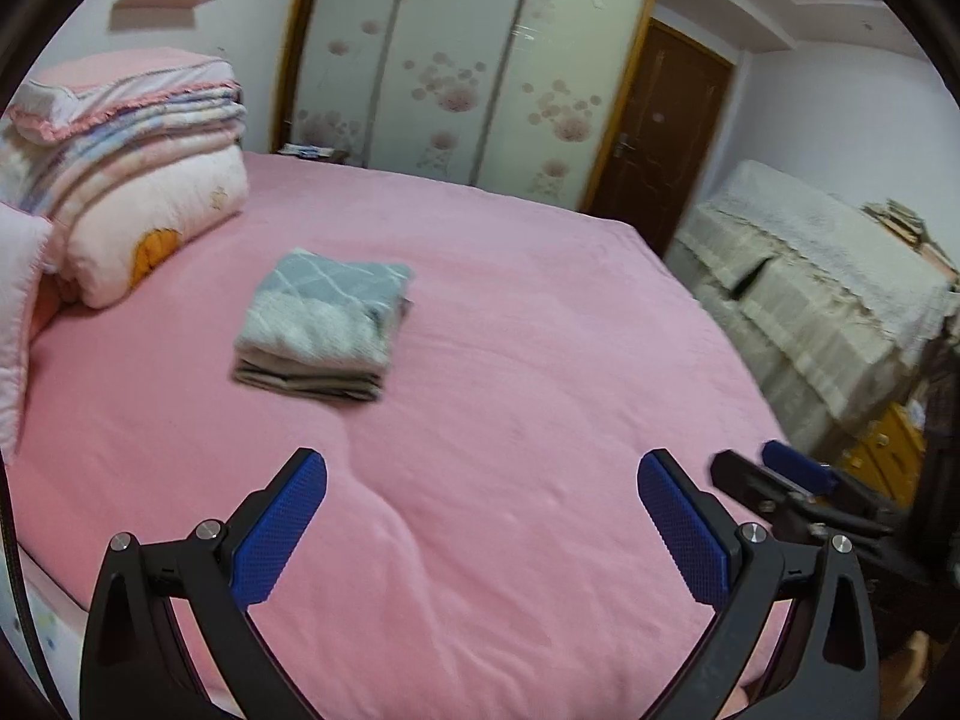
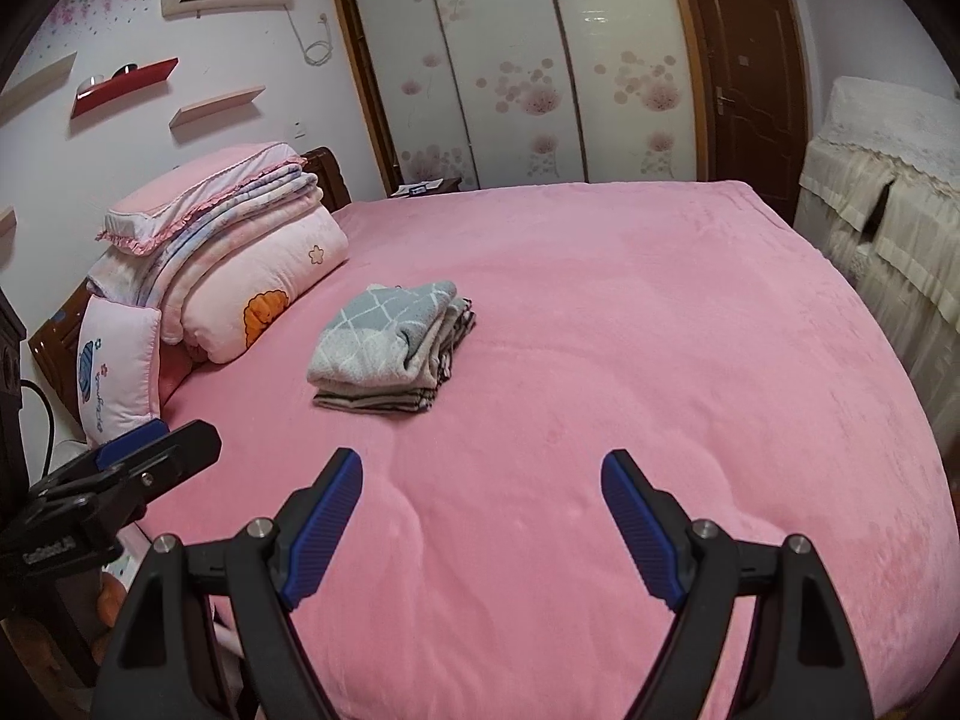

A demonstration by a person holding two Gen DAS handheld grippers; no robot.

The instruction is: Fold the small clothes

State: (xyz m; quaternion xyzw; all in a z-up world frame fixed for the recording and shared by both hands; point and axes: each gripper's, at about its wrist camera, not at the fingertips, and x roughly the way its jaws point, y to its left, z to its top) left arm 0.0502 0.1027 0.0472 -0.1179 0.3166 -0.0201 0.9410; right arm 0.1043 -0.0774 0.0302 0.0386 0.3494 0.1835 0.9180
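Observation:
A small stack of folded clothes lies on the pink bed, a grey top with white lines above striped pieces; it also shows in the right wrist view. My left gripper is open and empty, held above the near part of the bed, short of the stack. My right gripper is open and empty too, also short of the stack. The right gripper shows at the right in the left wrist view. The left gripper shows at the left in the right wrist view.
A pile of folded quilts and a pillow sits at the head of the bed, with a small pink cushion beside it. A cloth-covered cabinet stands right of the bed. A wardrobe and a brown door are behind.

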